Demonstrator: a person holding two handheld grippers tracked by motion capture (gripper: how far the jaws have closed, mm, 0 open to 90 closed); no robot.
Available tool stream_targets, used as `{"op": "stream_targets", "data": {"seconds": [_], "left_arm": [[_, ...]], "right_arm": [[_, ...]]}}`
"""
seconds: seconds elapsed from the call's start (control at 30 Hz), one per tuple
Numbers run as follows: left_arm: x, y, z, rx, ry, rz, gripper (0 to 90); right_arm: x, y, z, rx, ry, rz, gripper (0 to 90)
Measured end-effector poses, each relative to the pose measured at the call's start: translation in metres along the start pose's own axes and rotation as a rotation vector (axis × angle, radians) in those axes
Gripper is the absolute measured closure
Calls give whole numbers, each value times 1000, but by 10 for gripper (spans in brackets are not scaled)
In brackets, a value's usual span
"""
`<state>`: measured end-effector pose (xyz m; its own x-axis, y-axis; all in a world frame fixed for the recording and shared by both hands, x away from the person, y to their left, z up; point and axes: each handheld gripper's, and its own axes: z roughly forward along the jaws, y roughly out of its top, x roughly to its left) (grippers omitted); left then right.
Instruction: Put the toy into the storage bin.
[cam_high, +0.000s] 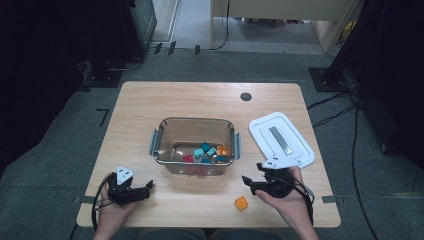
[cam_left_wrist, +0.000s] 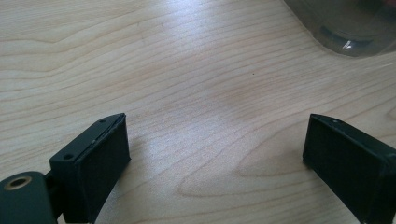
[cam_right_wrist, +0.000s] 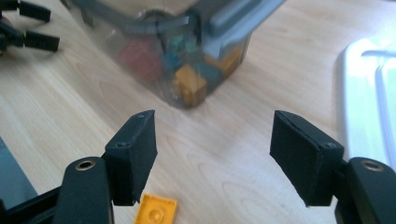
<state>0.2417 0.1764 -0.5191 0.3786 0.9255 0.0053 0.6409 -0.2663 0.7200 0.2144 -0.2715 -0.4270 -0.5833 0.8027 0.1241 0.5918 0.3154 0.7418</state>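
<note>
A clear plastic container stands mid-table with several red, teal and orange blocks in it. A loose orange block lies on the wood near the front edge. My right gripper hovers just right of that block, pointing left, jaws open and empty. In the right gripper view the orange block lies beside the left jaw, under my right gripper, with the container beyond. My left gripper rests at the front left, open, with bare wood between the jaws of the left gripper.
The container's white lid lies flat to its right, close behind my right hand. A dark round grommet sits in the table near the back edge. A corner of the container shows ahead of the left gripper.
</note>
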Motion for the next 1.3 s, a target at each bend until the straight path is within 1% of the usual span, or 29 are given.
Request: {"op": "stream_targets", "data": {"seconds": [0.1, 0.2, 0.43, 0.77, 0.9, 1.07, 1.17, 1.3], "left_arm": [[0, 0, 0, 0, 0, 0, 70], [0, 0, 0, -1, 0, 0, 70], [0, 0, 0, 0, 0, 0, 70], [0, 0, 0, 0, 0, -1, 70], [0, 0, 0, 0, 0, -1, 70], [0, 0, 0, -1, 0, -1, 70], [0, 0, 0, 0, 0, -1, 70], [0, 0, 0, 0, 0, -1, 70]], "right_arm": [[2, -10, 5, 14, 2, -6, 323], [3, -19, 8, 21, 6, 1, 330], [6, -35, 11, 18, 14, 5, 376], [13, -58, 21, 52, 29, 23, 392], [20, -66, 28, 84, 47, 22, 392], [30, -70, 39, 118, 56, -20, 375], [37, -71, 44, 137, 41, -49, 358], [41, -73, 47, 151, 27, -85, 375]]}}
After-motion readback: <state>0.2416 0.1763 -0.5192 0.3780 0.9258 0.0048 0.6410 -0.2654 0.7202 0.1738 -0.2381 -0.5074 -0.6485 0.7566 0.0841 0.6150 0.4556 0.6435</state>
